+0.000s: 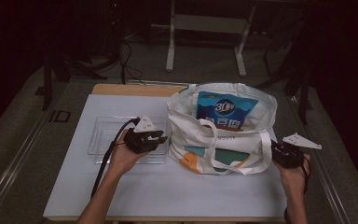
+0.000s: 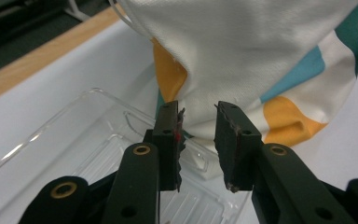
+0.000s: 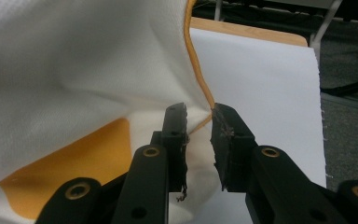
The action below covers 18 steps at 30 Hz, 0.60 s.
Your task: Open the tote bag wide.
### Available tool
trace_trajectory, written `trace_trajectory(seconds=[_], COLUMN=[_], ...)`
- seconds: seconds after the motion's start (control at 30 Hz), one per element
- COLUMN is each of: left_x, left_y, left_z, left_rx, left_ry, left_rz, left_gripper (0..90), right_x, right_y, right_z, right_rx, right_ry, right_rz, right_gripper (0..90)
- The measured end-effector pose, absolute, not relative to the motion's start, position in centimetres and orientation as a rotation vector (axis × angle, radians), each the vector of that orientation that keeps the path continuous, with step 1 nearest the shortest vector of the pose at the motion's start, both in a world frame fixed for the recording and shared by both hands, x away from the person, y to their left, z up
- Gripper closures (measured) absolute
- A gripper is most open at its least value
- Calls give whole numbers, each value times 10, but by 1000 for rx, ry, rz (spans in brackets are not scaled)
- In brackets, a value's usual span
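A white cloth tote bag point(image 1: 223, 135) with orange and teal patches stands on the white sheet, a blue printed packet point(image 1: 226, 114) upright inside it. My left gripper point(image 1: 161, 138) is at the bag's left side, over a clear plastic tray point(image 1: 107, 135). In the left gripper view its jaws point(image 2: 199, 112) stand apart just short of the bag's lower corner point(image 2: 242, 46), with nothing between them. My right gripper point(image 1: 276, 150) is at the bag's right side. Its jaws point(image 3: 199, 112) are parted, with the bag's orange-edged seam point(image 3: 198, 70) running down to their tips and no pad pressing on it.
The white sheet point(image 1: 121, 186) covers a wooden table whose far edge point(image 1: 135, 88) shows behind it. The clear tray point(image 2: 74, 135) lies left of the bag. A white metal frame point(image 1: 170, 46) stands on the floor beyond the table. Cables trail on the floor at the back left.
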<state>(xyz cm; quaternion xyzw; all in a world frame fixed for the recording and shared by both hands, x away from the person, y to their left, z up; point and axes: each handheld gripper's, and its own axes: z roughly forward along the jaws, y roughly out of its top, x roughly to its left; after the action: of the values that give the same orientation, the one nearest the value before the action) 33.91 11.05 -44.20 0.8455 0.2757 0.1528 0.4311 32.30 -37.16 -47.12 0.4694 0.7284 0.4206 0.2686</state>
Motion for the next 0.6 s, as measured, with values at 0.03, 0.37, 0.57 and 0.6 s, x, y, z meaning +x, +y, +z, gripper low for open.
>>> trace_trajectory(seconds=[0.03, 0.37, 0.57, 0.6], left_x=[342, 360, 364, 364], left_y=[109, 93, 83, 81], left_z=[-443, -447, -444, -444], left_rx=[2117, 2092, 2113, 2109], left_ry=[685, 719, 693, 697], left_rz=[375, 327, 329, 330], left_gripper=[695, 631, 689, 700], right_x=[324, 337, 347, 349], right_y=[-371, -366, -364, -365], right_z=[-471, -464, -460, -459], right_rx=[1265, 1246, 1205, 1202], right_ry=[1964, 1962, 1994, 2004], right_rz=[1131, 1138, 1142, 1141], right_gripper=[737, 596, 586, 594])
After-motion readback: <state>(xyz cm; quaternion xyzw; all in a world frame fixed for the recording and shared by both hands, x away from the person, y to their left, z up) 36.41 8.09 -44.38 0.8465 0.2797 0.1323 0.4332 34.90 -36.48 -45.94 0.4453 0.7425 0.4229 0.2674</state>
